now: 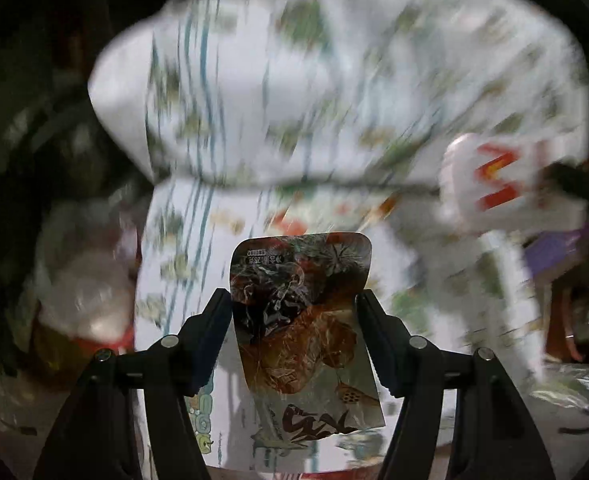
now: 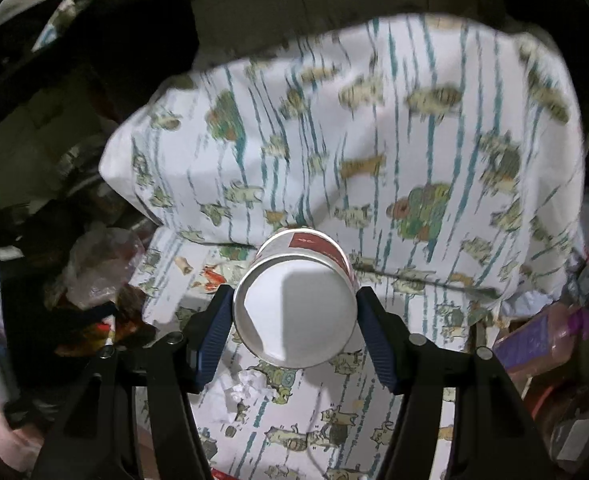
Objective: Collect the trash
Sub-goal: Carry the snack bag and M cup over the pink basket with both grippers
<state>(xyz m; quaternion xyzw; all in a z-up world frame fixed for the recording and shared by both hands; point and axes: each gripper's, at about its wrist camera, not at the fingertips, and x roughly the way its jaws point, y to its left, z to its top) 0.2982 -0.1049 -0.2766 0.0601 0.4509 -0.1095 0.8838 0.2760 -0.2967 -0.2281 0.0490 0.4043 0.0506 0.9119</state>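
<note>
Right gripper [image 2: 294, 312] fingers [image 2: 214, 336] clamp empty paper cup [image 2: 294, 312]; left gripper [image 1: 296, 336] clamps wrapper [image 1: 302, 320].

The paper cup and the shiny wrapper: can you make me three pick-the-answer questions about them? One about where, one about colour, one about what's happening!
1. Where is the paper cup?
A. Between the right gripper's fingers
B. Lying on the pillow
C. Inside a bag

2. What colour is the inside of the cup?
A. Green
B. White
C. Black

3. What is the left gripper doing?
A. Standing empty
B. Holding a snack wrapper
C. Holding a bottle

Answers:
1 A, the right gripper has a finger pressed on each side of the cup.
2 B, its open mouth faces the camera and shows white.
3 B, the brown printed wrapper stands up between its fingers.
</note>
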